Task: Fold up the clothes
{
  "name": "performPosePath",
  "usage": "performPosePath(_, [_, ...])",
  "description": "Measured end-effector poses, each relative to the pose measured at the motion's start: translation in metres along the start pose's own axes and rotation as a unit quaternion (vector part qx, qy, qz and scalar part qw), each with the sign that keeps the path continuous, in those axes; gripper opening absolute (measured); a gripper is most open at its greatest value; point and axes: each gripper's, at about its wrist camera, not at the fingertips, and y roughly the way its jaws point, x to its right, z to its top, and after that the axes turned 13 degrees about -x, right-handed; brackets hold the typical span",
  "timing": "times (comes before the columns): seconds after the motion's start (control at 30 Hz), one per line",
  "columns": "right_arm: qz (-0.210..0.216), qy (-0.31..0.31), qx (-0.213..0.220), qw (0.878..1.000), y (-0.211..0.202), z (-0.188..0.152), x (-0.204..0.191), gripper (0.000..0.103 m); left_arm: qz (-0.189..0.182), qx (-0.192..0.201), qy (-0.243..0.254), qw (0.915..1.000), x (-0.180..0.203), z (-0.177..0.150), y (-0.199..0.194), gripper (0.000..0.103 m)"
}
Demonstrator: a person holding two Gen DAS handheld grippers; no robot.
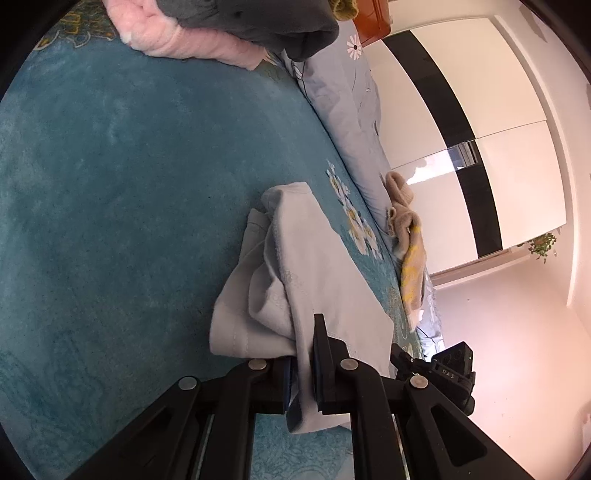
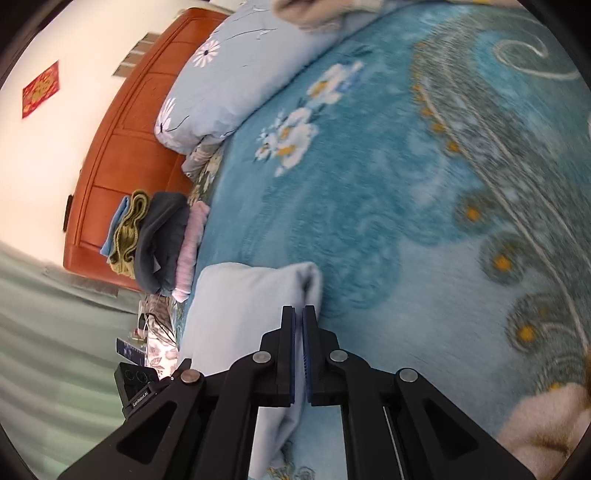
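A pale grey garment (image 1: 295, 280) lies folded over on the teal bedspread (image 1: 129, 184). My left gripper (image 1: 303, 354) is shut on its near edge, with cloth pinched between the fingers. In the right wrist view the same pale garment (image 2: 240, 299) lies on the bedspread (image 2: 388, 203). My right gripper (image 2: 299, 332) is shut on its edge, and the cloth hangs down between and below the fingers. A stack of folded clothes, pink, dark grey and green, sits by the headboard (image 2: 162, 240) and shows at the top of the left wrist view (image 1: 221, 26).
A light blue flowered pillow (image 2: 236, 74) lies along the bed's far side. A beige and yellow garment (image 1: 406, 243) lies on the pillow edge. An orange wooden headboard (image 2: 122, 140) and a white and black wardrobe (image 1: 480, 129) stand beyond the bed.
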Motion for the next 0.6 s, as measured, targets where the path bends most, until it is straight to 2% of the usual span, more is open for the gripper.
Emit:
performPosePath(0.13, [0.02,-0.006,0.011,1.0,-0.016,-0.017,0.0,0.006,-0.006,-0.01,0.02,0.9997,0.007,0.003,-0.001,0.016])
performPosePath(0.3, [0.024,0.006,-0.002,1.0,-0.006,-0.035,-0.003,0.007,-0.003,-0.011,0.025,0.9996,0.005,0.011,-0.015,0.042])
performPosePath(0.33, [0.024,0.012,-0.005,1.0,-0.003,-0.037,-0.002,0.01,0.001,-0.009,0.022,0.9997,0.005,0.013,-0.016,0.049])
performPosePath(0.37, [0.021,0.02,-0.005,1.0,0.001,-0.039,-0.001,0.018,0.006,-0.006,0.019,0.9998,0.004,0.015,-0.018,0.052])
performPosePath(0.4, [0.018,0.029,-0.005,0.999,0.004,-0.04,0.0,0.025,0.011,-0.004,0.015,0.9998,0.004,0.018,-0.019,0.053])
performPosePath(0.57, [0.031,0.047,0.014,0.998,0.01,-0.043,-0.002,0.029,0.015,0.004,0.027,0.9995,0.005,0.027,-0.024,0.06])
performPosePath(0.6, [0.027,0.05,0.015,0.998,0.012,-0.043,-0.003,0.029,0.029,0.003,0.029,0.9992,0.005,0.031,-0.021,0.06])
